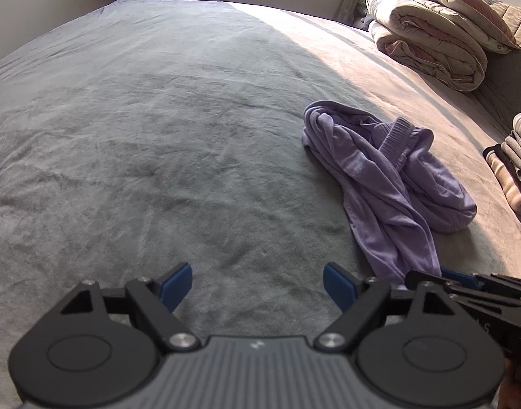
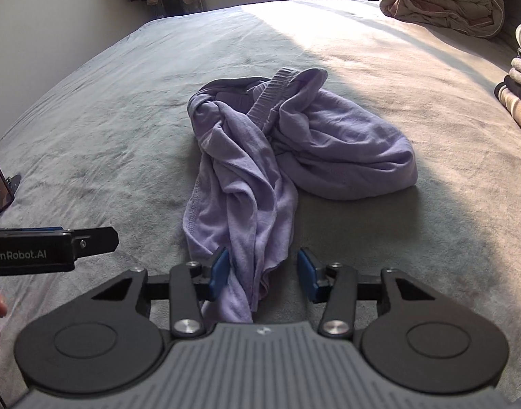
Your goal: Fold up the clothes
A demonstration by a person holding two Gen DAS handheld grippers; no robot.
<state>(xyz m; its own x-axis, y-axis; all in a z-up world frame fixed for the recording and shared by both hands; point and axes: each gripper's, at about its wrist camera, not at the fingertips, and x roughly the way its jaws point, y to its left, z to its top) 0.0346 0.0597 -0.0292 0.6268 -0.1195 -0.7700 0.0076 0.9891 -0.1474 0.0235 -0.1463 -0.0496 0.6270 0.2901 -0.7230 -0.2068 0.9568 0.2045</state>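
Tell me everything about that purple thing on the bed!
The purple garment is soft, thin, lilac fabric, crumpled and twisted rather than folded. A ribbed band, maybe a waistband, loops at its far end. One part bunches into a rounded lump, another trails as a long wrinkled strip toward the right gripper, ending between its open blue pads. It lies on the grey bed cover, half in sunlight.

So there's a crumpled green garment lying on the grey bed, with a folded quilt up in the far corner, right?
Not quite. The crumpled garment is lilac purple, not green, as the right wrist view shows plainly. The rest holds: it lies on the grey bed, and a folded quilt sits in the far corner.
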